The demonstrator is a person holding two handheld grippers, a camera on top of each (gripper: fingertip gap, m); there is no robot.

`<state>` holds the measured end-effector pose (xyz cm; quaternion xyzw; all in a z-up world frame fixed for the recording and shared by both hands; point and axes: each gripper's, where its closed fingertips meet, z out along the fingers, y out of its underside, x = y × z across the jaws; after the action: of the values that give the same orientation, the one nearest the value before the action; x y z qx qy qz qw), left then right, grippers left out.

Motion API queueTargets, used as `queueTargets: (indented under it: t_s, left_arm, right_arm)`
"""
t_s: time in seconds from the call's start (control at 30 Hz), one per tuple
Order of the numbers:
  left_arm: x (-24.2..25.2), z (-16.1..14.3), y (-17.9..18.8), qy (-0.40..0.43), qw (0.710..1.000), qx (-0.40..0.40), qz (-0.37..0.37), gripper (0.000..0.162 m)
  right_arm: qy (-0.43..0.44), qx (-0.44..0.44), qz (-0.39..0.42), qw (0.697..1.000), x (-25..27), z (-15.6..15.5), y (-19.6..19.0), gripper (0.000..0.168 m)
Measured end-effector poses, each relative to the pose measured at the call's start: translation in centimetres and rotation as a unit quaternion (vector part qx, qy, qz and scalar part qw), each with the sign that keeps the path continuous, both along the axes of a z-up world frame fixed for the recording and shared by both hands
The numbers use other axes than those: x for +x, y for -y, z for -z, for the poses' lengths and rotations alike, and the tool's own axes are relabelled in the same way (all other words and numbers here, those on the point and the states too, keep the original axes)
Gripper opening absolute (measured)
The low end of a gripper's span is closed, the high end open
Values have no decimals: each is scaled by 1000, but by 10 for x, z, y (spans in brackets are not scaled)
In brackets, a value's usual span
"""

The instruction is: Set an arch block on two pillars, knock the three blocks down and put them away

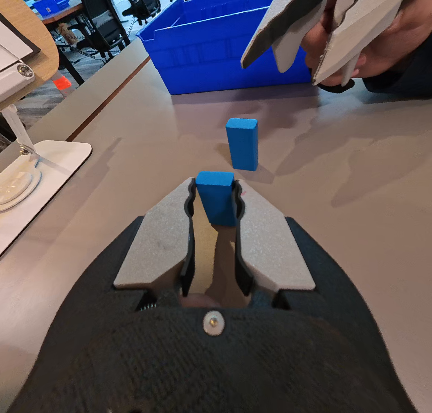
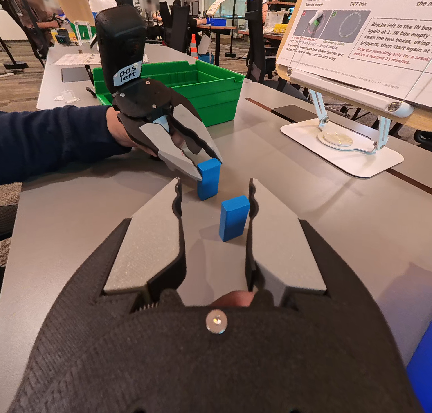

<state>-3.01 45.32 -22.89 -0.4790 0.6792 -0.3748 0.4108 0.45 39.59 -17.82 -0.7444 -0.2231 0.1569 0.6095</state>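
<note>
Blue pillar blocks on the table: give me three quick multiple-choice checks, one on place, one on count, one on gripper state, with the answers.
1. Where does the free-standing blue pillar block stand in the right wrist view?
A. Inside the green bin
B. On the table, ahead of the right gripper's fingers
C. On the stand's base

2. How many blue pillar blocks stand upright on the table?
A. One
B. Two
C. Four

3. What is the left gripper doing?
A. Shut on a blue pillar block
B. Open over the blue bin
C. Holding an arch block

Answers: 1 B, it stands on the bare tabletop ahead of the open right gripper; 2 B, two uprights show in both views; 3 A, its fingers press both sides of the held blue pillar block.
</note>
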Motion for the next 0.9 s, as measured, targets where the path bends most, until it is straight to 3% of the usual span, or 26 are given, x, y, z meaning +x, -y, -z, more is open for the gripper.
queueTargets:
  t_s: [0.4,0.9]
  left_arm:
    - [-4,-1,1,0,1000,-13,2,31]
    - [-6,-1,3,-4,999,-32,-21,47]
  right_arm:
    - [3,1,-3,1000,-2,0,1,55]
    - [4,-1,-3,1000,-2,1,0,55]
